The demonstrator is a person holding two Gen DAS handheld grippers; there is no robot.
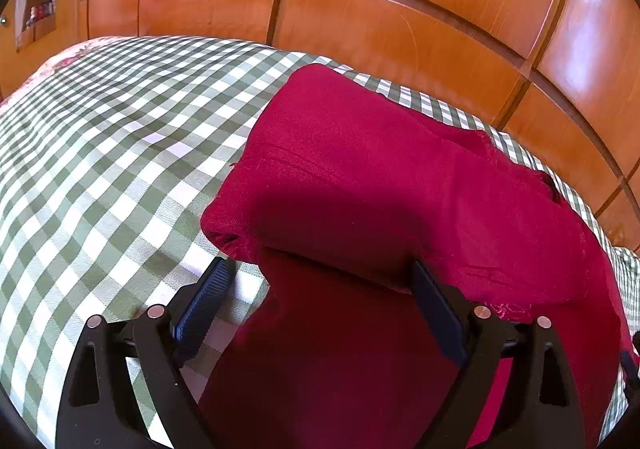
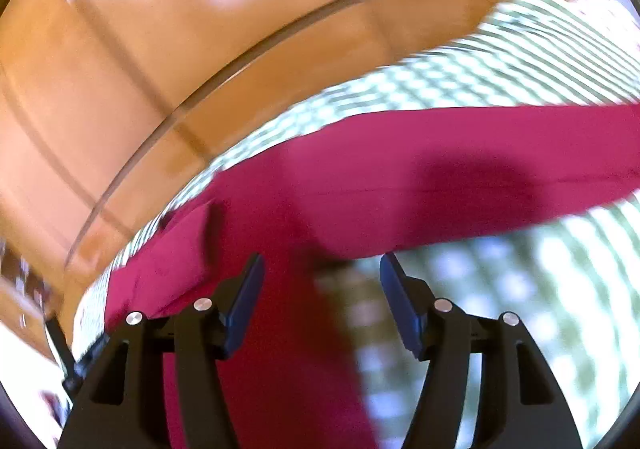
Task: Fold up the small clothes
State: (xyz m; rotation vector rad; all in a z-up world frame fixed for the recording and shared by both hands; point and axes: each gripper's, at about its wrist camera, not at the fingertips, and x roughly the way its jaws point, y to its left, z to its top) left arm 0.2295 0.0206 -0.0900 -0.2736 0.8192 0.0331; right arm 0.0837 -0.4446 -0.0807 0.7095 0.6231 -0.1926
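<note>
A crimson garment [image 1: 360, 177] lies on the green-and-white checked bedspread [image 1: 112, 153], partly folded, with a rolled edge toward me. My left gripper [image 1: 320, 269] is open just above its near fold, and cloth lies between and under the two blue-padded fingers [image 1: 204, 297] without being pinched. In the blurred right wrist view, the same crimson garment [image 2: 400, 177] stretches across the bed. My right gripper [image 2: 322, 265] is open over a strip of the cloth, its fingers [image 2: 244, 297] apart and not clamping it.
Orange wooden wardrobe doors [image 1: 360, 1] stand right behind the bed and also show in the right wrist view [image 2: 160, 49]. A shelf with small items [image 1: 40, 1] is at the far left. The checked bedspread [image 2: 500, 289] runs under the right gripper.
</note>
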